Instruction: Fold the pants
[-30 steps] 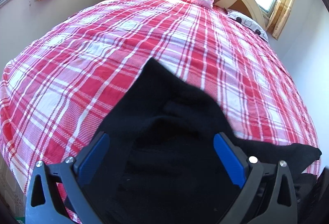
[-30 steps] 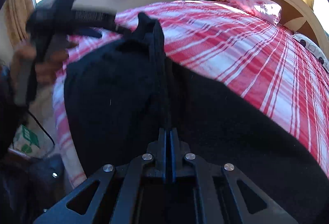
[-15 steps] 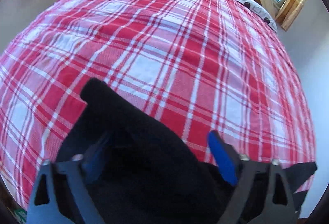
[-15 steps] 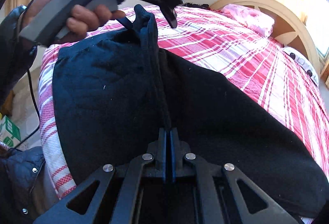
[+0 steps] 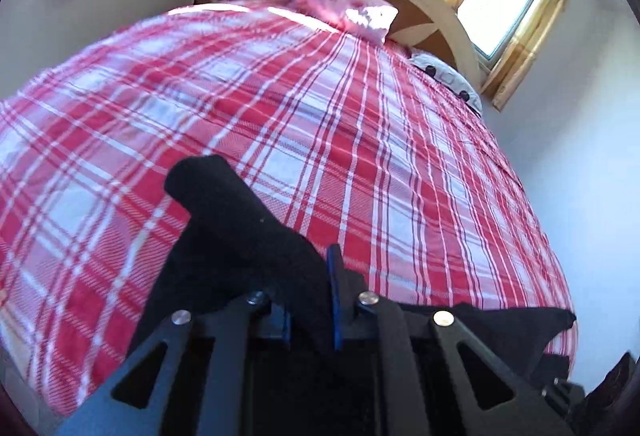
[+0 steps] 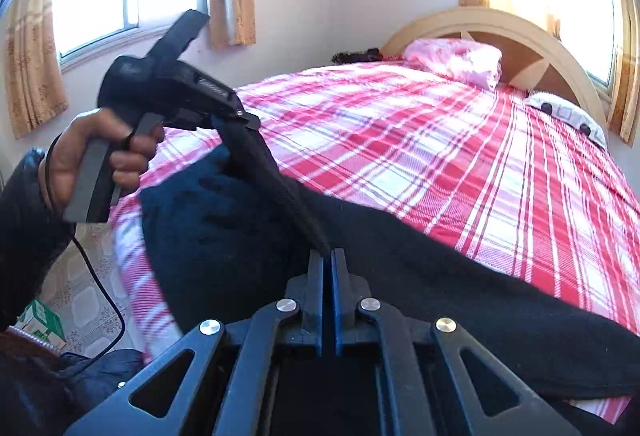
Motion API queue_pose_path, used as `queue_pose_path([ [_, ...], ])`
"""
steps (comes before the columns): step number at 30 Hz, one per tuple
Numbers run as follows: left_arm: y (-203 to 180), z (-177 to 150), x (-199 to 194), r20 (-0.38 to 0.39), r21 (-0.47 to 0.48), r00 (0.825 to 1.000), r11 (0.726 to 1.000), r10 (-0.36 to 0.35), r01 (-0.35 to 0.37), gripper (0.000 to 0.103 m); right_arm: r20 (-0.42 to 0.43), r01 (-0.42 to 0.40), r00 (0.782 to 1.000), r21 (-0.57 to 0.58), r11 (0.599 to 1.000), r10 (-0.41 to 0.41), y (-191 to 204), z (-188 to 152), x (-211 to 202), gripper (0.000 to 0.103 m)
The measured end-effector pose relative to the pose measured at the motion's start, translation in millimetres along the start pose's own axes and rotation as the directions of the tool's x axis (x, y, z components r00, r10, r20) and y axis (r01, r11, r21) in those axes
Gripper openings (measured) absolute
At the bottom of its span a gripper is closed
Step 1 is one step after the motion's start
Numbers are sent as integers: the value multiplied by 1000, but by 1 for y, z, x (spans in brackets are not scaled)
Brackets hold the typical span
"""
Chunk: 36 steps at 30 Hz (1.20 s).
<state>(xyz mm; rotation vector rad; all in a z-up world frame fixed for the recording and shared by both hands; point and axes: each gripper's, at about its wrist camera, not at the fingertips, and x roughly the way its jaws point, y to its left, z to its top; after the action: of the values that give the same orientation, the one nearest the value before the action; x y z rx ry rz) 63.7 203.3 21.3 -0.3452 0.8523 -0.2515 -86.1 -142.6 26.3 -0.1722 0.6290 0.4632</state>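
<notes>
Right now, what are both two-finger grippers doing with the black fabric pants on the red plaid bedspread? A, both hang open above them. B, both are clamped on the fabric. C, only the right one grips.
B: the left gripper and right gripper each pinch the black pants, with a taut ridge between.

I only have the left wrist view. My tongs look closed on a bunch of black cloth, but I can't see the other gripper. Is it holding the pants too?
Observer: Yes. The right tongs are shut on a raised ridge of the black pants, near the foot of the bed.
Operator: Is the cloth between the two grips slack or tight?
Observer: It runs as a fairly taut fold from the right tongs up to the left tongs, which are lifted above the bed.
Operator: Where does the rest of the pants lie?
Observer: Spread flat across the near end of the plaid cover, reaching to the right edge of that view.
</notes>
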Motion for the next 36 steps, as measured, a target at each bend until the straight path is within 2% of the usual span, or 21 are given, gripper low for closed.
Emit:
queue_pose_path([
  [4, 10, -29, -25, 20, 57, 998, 997, 58, -60, 14, -29, -41, 999, -23, 999, 40, 27, -13, -16, 4],
  [8, 28, -58, -20, -10, 63, 990, 988, 140, -139, 14, -72, -59, 996, -62, 996, 55, 57, -38, -17, 4],
  [11, 40, -77, -10, -42, 56, 982, 981, 186, -183, 15, -107, -7, 994, -164, 986, -11, 84, -59, -11, 4],
  [13, 44, -88, -4, -51, 54, 974, 974, 222, -219, 21, -128, 43, 989, -226, 973, -73, 96, -73, -3, 4],
  [15, 45, -97, -10, -10, 67, 974, 972, 226, -225, 22, -153, 59, 984, -216, 975, -93, 97, -85, 5, 4],
  [17, 42, -101, -13, 9, 111, 965, 959, 261, -260, 28, -158, 65, 983, -195, 979, -96, 92, -90, 7, 4],
  [18, 40, -103, -15, 18, 132, 960, 952, 278, -278, 36, -145, 74, 984, -195, 978, -103, 92, -93, 7, 4],
  [21, 44, -107, -32, 74, 161, 935, 921, 348, -356, 71, -140, 82, 984, -187, 979, -109, 89, -92, 9, 6],
  [23, 50, -106, -46, 132, 163, 908, 895, 399, -416, 75, -144, 69, 985, -169, 983, -94, 87, -93, 8, 9],
  [26, 55, -98, -66, 195, 149, 877, 871, 439, -469, 75, -159, 13, 987, -100, 995, -29, 80, -90, 4, 18],
  [27, 53, -94, -71, 221, 141, 872, 870, 438, -473, 75, -154, -39, 987, -25, 999, 35, 70, -87, -3, 21],
  [29, 45, -86, -76, 257, 144, 880, 885, 399, -443, 75, -100, -113, 987, 92, 989, 122, 53, -80, -15, 34],
  [30, 38, -83, -74, 270, 161, 888, 892, 372, -423, 77, -38, -156, 986, 170, 973, 165, 37, -73, -27, 38],
  [32, 23, -79, -62, 289, 196, 890, 887, 354, -417, 79, 45, -205, 979, 267, 942, 200, 13, -61, -40, 65],
  [34, 12, -74, -43, 282, 207, 892, 885, 354, -417, 79, 153, -252, 966, 388, 886, 208, -22, -45, -47, 69],
  [36, 8, -72, -25, 259, 191, 897, 892, 358, -410, 79, 181, -276, 960, 468, 839, 215, -48, -30, -36, 69],
])
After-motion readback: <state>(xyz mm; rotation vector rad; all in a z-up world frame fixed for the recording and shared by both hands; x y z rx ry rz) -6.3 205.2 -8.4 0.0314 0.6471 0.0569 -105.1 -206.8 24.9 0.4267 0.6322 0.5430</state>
